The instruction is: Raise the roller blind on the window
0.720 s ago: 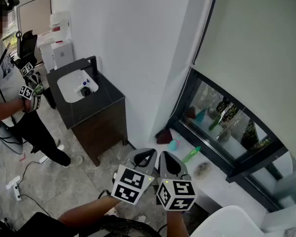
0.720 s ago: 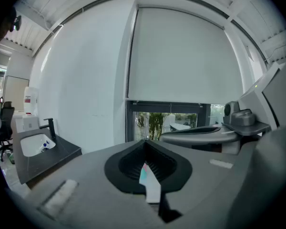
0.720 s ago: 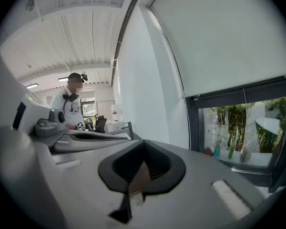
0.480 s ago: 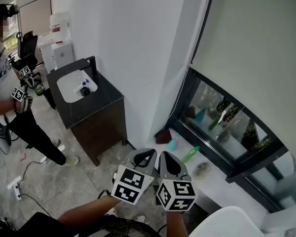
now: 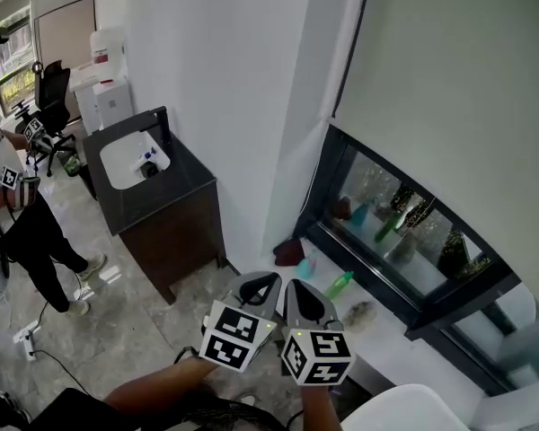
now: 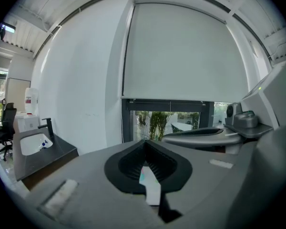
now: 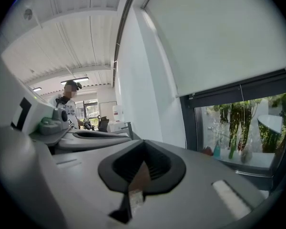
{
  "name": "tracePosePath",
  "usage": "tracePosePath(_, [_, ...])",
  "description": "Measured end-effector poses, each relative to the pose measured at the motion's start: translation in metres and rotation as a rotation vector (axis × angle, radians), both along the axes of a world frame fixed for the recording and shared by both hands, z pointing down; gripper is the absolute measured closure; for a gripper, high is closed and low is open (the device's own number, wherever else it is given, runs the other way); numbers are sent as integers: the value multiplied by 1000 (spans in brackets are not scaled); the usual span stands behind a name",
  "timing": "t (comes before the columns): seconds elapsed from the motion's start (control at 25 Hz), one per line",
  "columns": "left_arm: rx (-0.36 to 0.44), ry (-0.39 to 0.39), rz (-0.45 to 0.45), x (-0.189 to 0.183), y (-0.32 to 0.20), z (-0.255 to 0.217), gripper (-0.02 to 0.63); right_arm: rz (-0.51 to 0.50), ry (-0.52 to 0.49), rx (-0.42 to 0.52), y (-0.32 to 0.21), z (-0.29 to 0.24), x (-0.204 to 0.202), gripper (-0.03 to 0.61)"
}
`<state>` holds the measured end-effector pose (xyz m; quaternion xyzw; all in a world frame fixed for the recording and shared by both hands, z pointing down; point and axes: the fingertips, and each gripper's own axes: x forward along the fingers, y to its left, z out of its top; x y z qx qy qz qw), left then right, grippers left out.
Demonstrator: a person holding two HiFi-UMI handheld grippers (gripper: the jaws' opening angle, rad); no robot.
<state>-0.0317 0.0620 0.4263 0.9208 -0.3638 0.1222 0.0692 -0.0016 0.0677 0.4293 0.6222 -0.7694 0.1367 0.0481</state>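
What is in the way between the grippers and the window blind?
Nothing that I can see. The left gripper and right gripper sit low, side by side, both shut and empty. The roller blind hangs above them with open air between. The bottles stand lower, on the sill.

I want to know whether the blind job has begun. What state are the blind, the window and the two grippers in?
Roller blind: lowered most of the way, touched by neither gripper.
Window: covered except for a strip at the bottom.
Left gripper: shut, nothing between its jaws.
Right gripper: shut, nothing between its jaws, held close beside the left one.
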Motion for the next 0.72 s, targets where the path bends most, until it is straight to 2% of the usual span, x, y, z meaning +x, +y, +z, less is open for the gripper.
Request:
tracePosePath(0.32, [-17, 14, -3, 22, -30, 5, 612, -12, -4, -3, -15, 4, 24, 578])
tracePosePath(0.72, [-27, 53, 42, 50, -120, 4, 612, -5, 15, -3, -105, 7, 45, 578])
